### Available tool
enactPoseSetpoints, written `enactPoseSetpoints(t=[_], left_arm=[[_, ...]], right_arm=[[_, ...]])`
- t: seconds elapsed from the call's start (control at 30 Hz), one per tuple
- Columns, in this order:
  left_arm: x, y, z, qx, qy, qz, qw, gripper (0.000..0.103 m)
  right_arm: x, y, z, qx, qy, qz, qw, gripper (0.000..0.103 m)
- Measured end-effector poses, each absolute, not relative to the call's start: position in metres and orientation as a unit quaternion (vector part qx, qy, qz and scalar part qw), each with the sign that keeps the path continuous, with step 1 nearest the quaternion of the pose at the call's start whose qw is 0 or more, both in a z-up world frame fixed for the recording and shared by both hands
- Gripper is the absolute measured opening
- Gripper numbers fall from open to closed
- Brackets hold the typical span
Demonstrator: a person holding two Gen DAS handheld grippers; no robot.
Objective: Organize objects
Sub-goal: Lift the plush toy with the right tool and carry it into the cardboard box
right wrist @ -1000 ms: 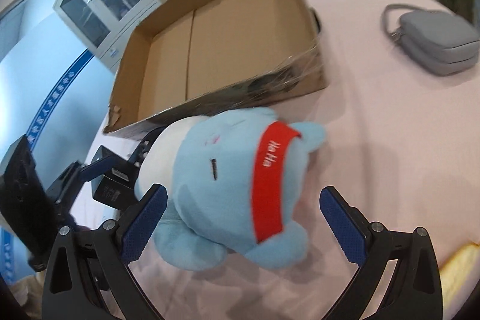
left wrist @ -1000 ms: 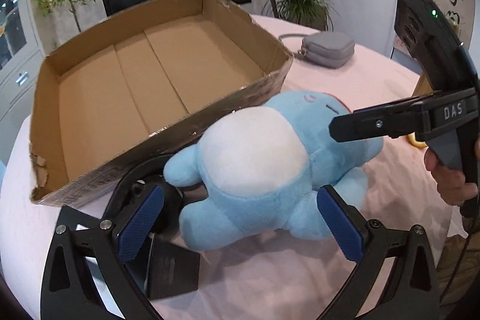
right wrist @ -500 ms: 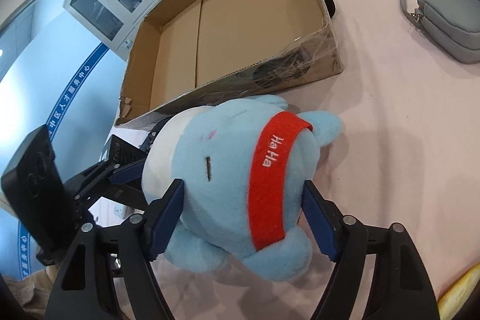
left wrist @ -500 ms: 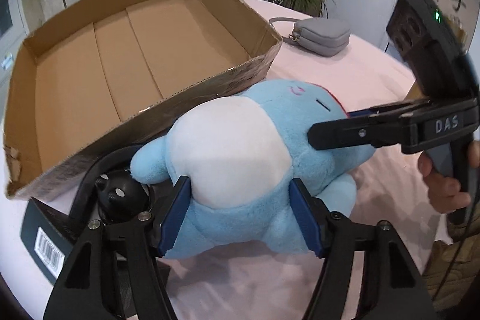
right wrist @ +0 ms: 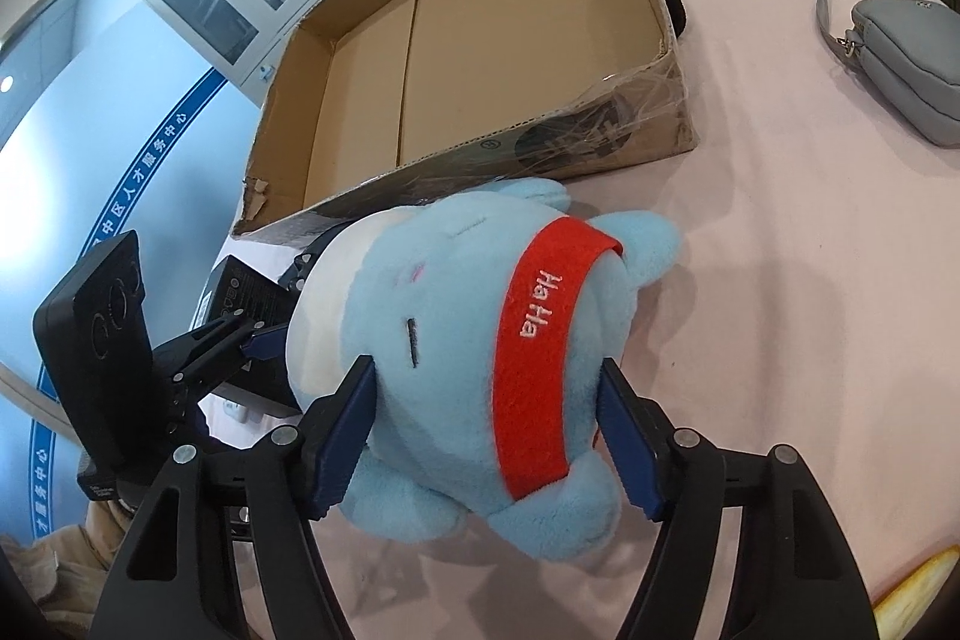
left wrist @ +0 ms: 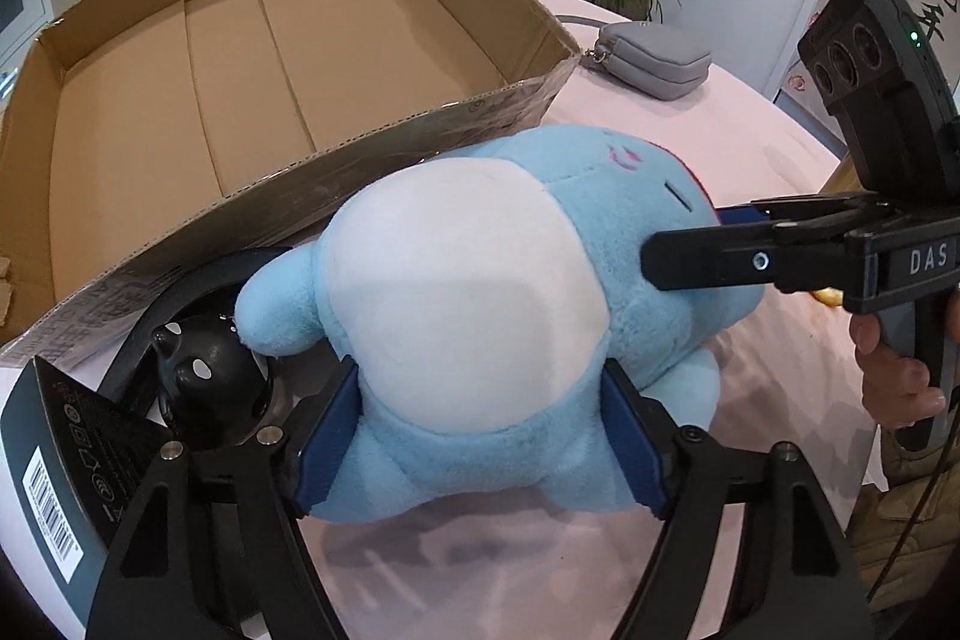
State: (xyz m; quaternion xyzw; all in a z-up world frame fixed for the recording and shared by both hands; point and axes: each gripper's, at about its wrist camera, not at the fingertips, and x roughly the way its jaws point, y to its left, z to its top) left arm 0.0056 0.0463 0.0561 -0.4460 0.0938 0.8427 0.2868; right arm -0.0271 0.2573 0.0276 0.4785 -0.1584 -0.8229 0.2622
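Sideways, plush toy point(left wrist: 474, 316) headband end faces right claw point(right wrist: 486, 436).

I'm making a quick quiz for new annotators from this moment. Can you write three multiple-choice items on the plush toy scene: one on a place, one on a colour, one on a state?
1. Where is the grey pouch?
A. inside the cardboard box
B. on the pink tablecloth, outside the box
C. under the plush toy

2. What colour is the band with "Ha Ha" on the plush toy?
A. red
B. green
C. yellow

3. How do the left tool and right tool stand?
A. both open, clear of the toy
B. only the left closed on it
C. both closed on the toy

Answers: 1 B, it lies on the tablecloth beside the cardboard box; 2 A, the band is red with white letters; 3 C, each tool's blue pads press the toy's sides.
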Motion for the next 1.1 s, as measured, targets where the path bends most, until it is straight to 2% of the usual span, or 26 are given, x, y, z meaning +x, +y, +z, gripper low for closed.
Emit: enactPoseSetpoints(t=[0.7, 1.1], left_arm=[[0.010, 0.054, 0.061, -0.427, 0.087, 0.850, 0.296, 0.071], [0.023, 0.051, 0.080, -0.396, 0.087, 0.865, 0.296, 0.071]], right_arm=[[-0.011, 0.261, 0.039, 0.475, -0.147, -0.831, 0.248, 0.070], [0.006, 0.259, 0.064, 0.448, -0.124, -0.850, 0.250, 0.070]])
